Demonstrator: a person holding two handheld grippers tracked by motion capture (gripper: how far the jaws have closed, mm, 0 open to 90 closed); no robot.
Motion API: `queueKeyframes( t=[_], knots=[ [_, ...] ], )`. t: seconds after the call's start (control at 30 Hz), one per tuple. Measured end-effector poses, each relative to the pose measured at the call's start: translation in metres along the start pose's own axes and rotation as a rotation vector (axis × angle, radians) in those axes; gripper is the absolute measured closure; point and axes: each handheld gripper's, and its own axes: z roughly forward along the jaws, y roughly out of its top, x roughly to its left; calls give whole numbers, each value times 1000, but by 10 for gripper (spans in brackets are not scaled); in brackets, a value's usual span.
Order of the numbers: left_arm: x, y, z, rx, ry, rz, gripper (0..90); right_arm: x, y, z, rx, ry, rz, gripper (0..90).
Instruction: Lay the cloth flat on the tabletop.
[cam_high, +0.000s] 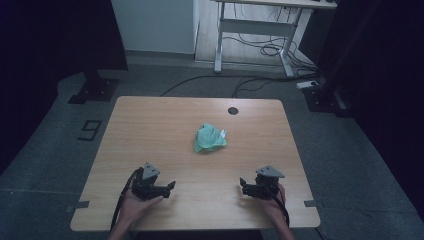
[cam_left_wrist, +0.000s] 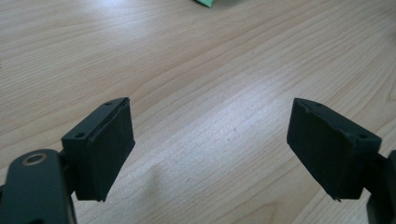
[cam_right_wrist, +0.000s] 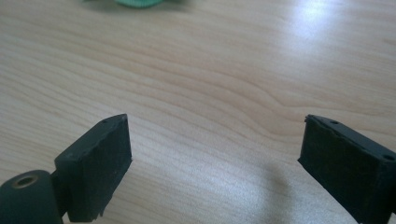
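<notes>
Both jaws spread and empty, the left hand-held gripper (cam_high: 171, 186) and right hand-held gripper (cam_high: 243, 184) rest well short of a crumpled green bag (cam_high: 209, 138) mid-tabletop (cam_high: 150, 130), whose thin film could slip a pinch.

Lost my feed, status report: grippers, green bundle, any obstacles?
Left gripper and right gripper open, empty, near table edge. Green bundle mid-table, untouched. Path clear.
</notes>
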Motion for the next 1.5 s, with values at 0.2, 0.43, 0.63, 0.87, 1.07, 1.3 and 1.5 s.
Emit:
queueKeyframes(
  t=[0.2, 0.43, 0.63, 0.87, 1.07, 1.3, 1.5],
  knots=[
    [-2, -2, -1, -1, -9, 4, 156, -2, 3, -3, -26, 28, 30, 99],
    [-2, -2, -5, -16, -25, -2, 166, 1, 17, -7, -70, 78, 42, 119],
    [-1, -1, -1, -13, -25, -4, 176, 9, 39, 2, -107, 130, 24, 130],
    [-1, -1, 1, -1, -16, -12, 185, 26, 66, 31, -102, 167, -10, 127],
    [0, -1, -1, -8, -27, -33, 190, 35, 81, 52, -105, 200, 4, 134],
    [-1, -2, -2, -7, -37, -33, 197, 40, 94, 67, -105, 213, 9, 135],
    [1, -3, -3, -10, -36, -43, 202, 40, 100, 76, -94, 214, 8, 136]
  ],
)
